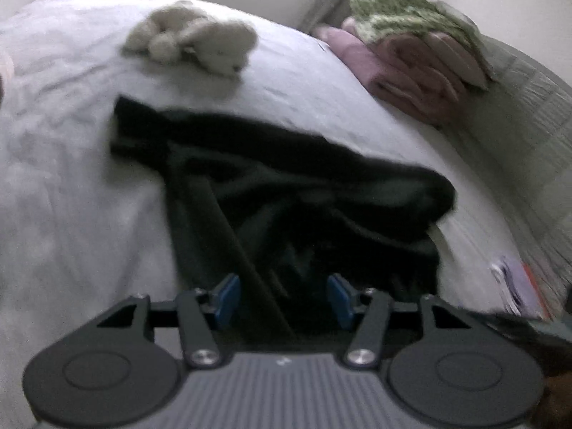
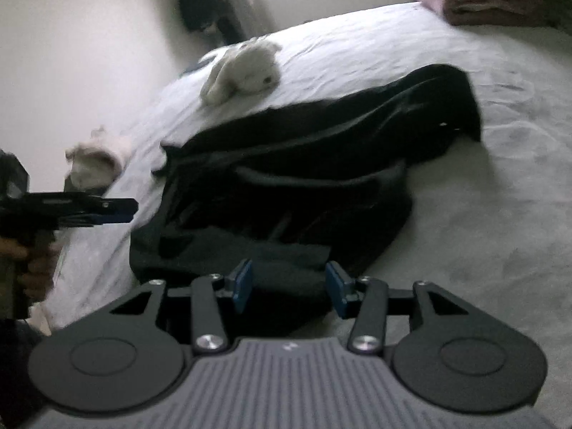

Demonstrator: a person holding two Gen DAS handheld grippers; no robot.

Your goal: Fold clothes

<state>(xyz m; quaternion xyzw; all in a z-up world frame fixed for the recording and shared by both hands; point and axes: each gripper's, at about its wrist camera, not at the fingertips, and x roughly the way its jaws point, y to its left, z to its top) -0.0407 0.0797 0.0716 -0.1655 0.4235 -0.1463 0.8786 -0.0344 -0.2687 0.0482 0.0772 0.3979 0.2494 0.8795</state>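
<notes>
A black garment [image 1: 286,186] lies rumpled on the white bed [image 1: 53,178], one dark band of it running toward me. My left gripper [image 1: 284,296] hovers over its near edge, blue pads [image 1: 228,295] well apart, nothing pinched. In the right wrist view the same garment [image 2: 321,150] is bunched in loose folds on the bed [image 2: 482,214]. My right gripper [image 2: 290,287] is over its near flap. Its pads [image 2: 338,289] stand apart, with cloth lying in the gap below them. The left gripper [image 2: 125,211] shows at the left, held by a hand [image 2: 32,257], just off the garment's side.
A white plush toy [image 1: 193,39] [image 2: 243,71] lies beyond the garment. A second pale soft thing [image 2: 96,159] sits near the bed's left edge. Folded pink towels [image 1: 411,71] topped by a green patterned cloth [image 1: 404,14] are stacked far right. Papers [image 1: 514,286] lie at the right edge.
</notes>
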